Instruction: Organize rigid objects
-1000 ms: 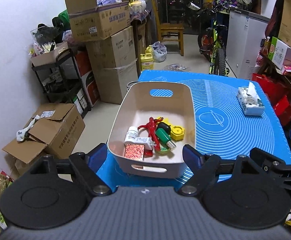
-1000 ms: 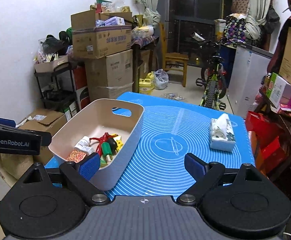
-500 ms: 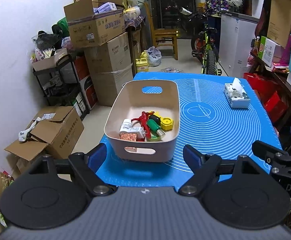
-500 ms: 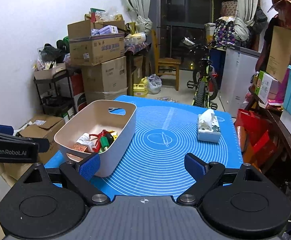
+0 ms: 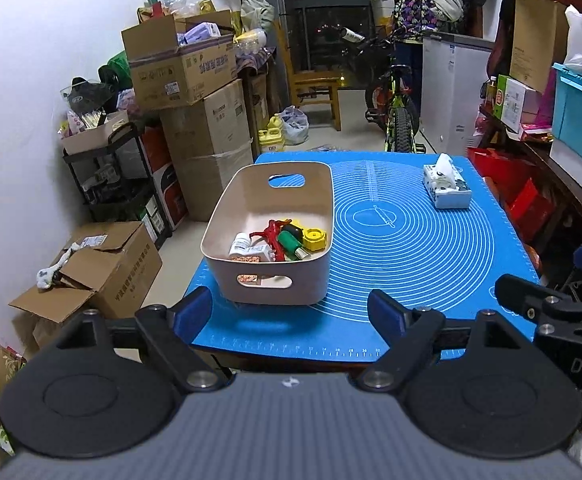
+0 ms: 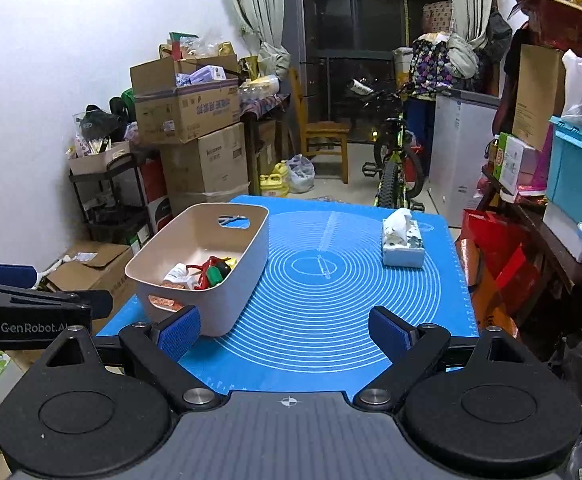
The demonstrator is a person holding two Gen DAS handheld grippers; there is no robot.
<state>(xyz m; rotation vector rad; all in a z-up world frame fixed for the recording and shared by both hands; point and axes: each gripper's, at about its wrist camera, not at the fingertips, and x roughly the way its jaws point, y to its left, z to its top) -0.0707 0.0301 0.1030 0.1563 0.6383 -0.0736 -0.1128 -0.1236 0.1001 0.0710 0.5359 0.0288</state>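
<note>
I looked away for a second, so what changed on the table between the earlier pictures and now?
Both claws, left and right, backed away from the table, open and empty; nothing was grabbed or dropped. The beige bin with its small items, the tissue box and the blue mat stayed put.

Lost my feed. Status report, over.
Both hand-held grippers, left and right, open, empty. Small items piled in beige bin on blue mat. Tissue box apart, nothing blocking.

A basket (image 5: 227, 216) holding small objects (image 5: 277, 240) sits on the left part of the mat (image 5: 411, 248), a tissue box (image 5: 447, 184) lies far right, cardboard boxes (image 5: 195, 92) stand behind left
</note>
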